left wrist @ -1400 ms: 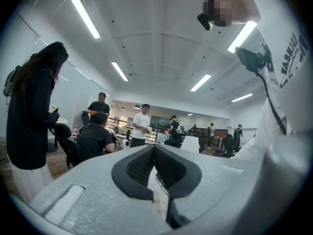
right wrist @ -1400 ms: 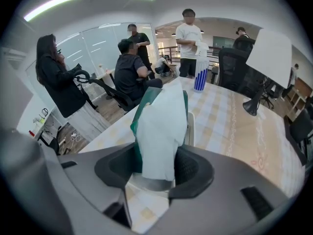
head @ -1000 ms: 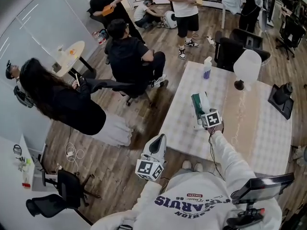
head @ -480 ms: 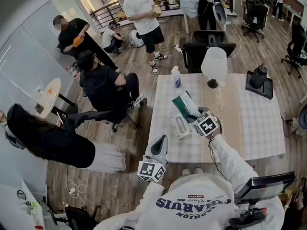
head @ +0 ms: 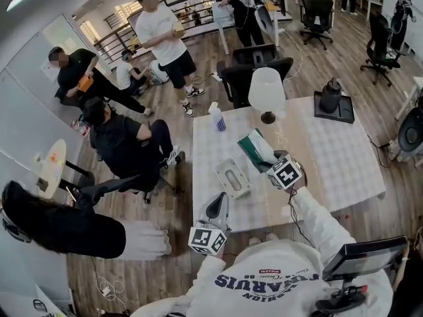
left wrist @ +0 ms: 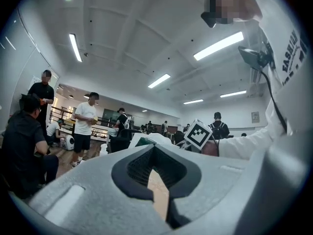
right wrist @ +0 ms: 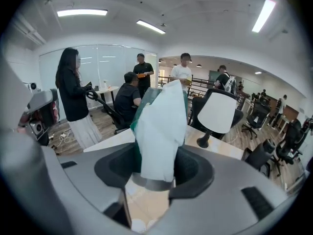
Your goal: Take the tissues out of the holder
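My right gripper (head: 268,164) is shut on a green and white tissue pack (head: 253,147) and holds it above the table. In the right gripper view the tissue pack (right wrist: 159,126) stands upright between the pads of my right gripper (right wrist: 156,169). The white tissue holder (head: 232,177) lies on the table to the left of the pack, apart from it, its slot facing up. My left gripper (head: 218,205) hangs at the table's near edge, just below the holder, not touching it. In its own view my left gripper (left wrist: 154,151) is shut with nothing in it.
On the white table (head: 330,170) stand a white lamp (head: 267,92), a spray bottle (head: 217,117) and a dark bottle on a black tray (head: 332,101). Office chairs (head: 254,71) stand behind the table. A seated person (head: 125,140) is left of it; others stand farther back.
My right gripper has risen with the tissue pack, which has come free of the holder; the holder now lies alone on the table. My left gripper has moved up to the table's edge.
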### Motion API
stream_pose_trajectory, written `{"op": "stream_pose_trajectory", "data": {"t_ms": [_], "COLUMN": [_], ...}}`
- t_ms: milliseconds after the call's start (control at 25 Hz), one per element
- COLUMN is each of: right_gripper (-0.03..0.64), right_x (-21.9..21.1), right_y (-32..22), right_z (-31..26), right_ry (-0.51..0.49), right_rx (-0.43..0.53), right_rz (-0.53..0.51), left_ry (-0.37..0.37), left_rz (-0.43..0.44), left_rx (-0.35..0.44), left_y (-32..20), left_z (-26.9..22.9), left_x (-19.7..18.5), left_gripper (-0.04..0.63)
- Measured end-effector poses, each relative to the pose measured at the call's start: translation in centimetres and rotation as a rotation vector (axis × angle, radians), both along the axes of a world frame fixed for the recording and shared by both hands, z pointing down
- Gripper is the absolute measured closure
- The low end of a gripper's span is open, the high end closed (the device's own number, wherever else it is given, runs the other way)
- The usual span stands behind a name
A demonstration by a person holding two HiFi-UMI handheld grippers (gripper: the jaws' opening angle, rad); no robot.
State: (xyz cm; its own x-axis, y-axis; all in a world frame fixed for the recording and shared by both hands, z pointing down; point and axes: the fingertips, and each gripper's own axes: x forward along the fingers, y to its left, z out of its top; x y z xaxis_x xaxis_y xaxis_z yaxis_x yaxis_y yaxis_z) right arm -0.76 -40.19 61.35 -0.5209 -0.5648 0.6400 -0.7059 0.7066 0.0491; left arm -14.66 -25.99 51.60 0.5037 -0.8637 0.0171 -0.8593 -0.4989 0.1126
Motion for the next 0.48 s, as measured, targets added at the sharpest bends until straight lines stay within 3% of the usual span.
{"op": "stream_pose_trajectory", "data": {"t_ms": [280, 480], "right_gripper": [0.407, 0.407], "right_x": [6.3, 8.5], "right_y": [0.5, 0.5], "right_z": [1.5, 1.7], "right_ry": [0.025, 0.04], "right_rx": [-0.035, -0.043], "right_rz": [0.123, 0.158], "left_ry": [0.007, -0.003], "left_rz": [0.108, 0.156], "left_rx": [0.009, 0.005], "left_y": [-1.7, -1.9], "left_z": [-0.6, -1.0], "left_x": [3.8, 5.3], "left_gripper": [0.591, 0.591]}}
